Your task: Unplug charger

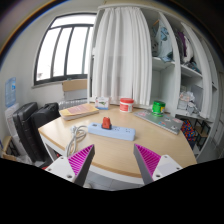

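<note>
My gripper is wide open, holding nothing, pink pads hovering over the near edge of the table. Beyond the fingers, well apart from them, lies a white power strip with the red charger standing in it. Charger looks like small rigid plastic, light; I'd pinch its sides low and pull straight up. The strip is light too and may lift with it. Can't tell whether a cable runs off it. Further back: red-lidded tub, green cup, curtain, window.
</note>
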Action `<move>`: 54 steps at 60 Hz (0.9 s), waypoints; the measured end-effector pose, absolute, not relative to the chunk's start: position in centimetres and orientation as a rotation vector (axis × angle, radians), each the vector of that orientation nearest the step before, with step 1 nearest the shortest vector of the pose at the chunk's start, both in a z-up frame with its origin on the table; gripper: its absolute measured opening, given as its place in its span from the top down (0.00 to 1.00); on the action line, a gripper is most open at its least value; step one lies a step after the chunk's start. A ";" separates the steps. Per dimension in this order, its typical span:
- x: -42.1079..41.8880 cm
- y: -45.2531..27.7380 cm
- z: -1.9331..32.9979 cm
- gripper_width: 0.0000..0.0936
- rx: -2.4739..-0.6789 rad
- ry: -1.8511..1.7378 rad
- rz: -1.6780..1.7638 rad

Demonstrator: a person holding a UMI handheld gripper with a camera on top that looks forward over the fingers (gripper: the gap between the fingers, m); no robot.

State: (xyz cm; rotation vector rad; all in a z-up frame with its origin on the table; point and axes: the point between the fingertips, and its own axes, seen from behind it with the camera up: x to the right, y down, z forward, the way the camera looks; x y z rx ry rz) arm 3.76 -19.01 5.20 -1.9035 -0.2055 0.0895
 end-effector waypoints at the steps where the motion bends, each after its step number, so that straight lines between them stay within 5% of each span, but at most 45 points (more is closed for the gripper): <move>1: 3.0 -18.1 5.1 0.13 -1.906 -0.209 0.089; 19: -0.9 -4.5 3.8 0.16 -1.934 -0.131 -0.012; 23: -1.2 -3.0 3.4 0.31 -1.950 -0.096 0.021; 27: -1.9 -2.7 3.1 0.69 -1.961 -0.047 0.110; 36: -1.7 -2.9 3.0 0.82 -1.931 -0.076 0.035; 46: -2.0 -2.7 3.4 0.85 -1.949 -0.063 0.098; 48: -1.9 -2.9 4.2 0.85 -1.953 -0.055 0.139; 54: 1.1 -3.7 15.5 0.85 -1.661 -0.056 0.029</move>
